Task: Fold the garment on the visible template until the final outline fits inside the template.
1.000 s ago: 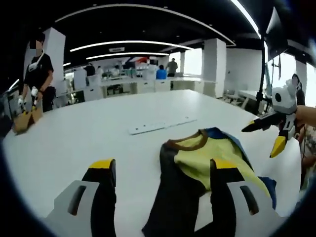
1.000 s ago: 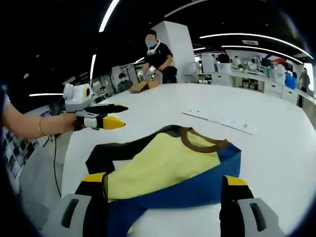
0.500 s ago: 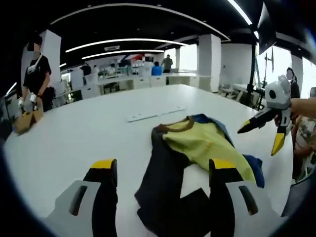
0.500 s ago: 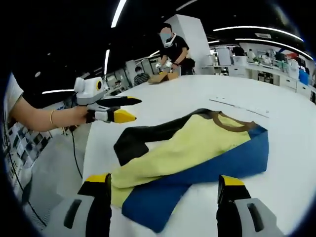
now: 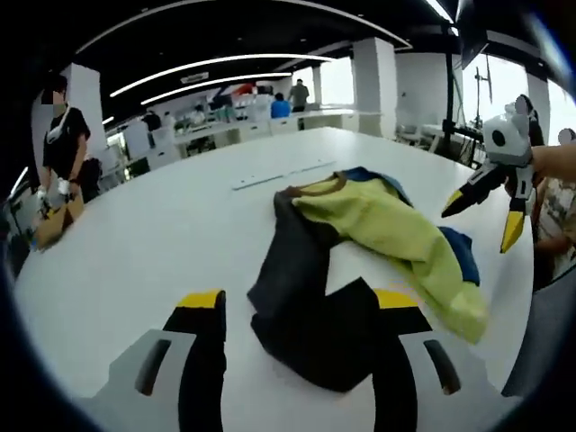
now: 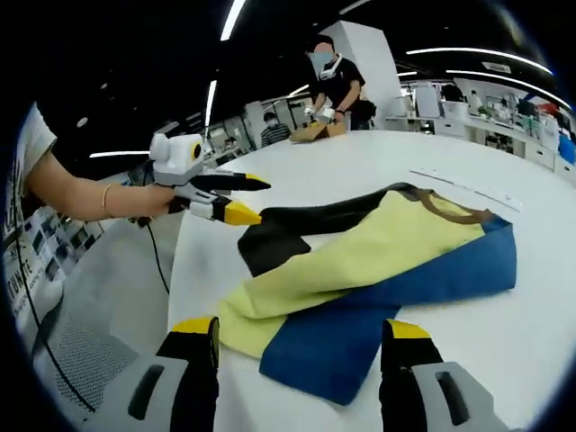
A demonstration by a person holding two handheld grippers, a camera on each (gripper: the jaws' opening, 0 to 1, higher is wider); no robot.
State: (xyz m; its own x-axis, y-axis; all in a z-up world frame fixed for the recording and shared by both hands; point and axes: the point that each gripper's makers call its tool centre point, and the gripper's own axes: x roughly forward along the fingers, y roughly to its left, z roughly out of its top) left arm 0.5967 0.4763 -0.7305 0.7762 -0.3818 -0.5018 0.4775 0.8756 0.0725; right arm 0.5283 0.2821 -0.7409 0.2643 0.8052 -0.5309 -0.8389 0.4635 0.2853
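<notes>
1. Compared with one second ago, both our views sit farther back from the garment [image 5: 360, 252], so more of it is visible; in the left gripper view the whole black sleeve now lies between our jaws, while before only part of it showed.
2. We see the table [image 5: 144, 243], white and wide, carrying everything.
3. We see the garment lying flat and crumpled on the table, not held; it has a yellow front, one black side, one blue side and a brown collar. We cannot make out any template outline under it.
4. We see a person [image 6: 337, 85] in black standing at the far end of the table, next to a brown cardboard piece [image 6: 310, 132].
5. We see the left gripper [image 6: 241, 198] above the table edge, beside the black sleeve, its yellow-tipped jaws spread apart and holding nothing.
6. We see the right gripper [image 5: 481, 216] in the air near the blue side, its jaws also spread wide and empty.
7. We see a thin white strip [image 5: 283, 173] lying beyond the collar.
</notes>
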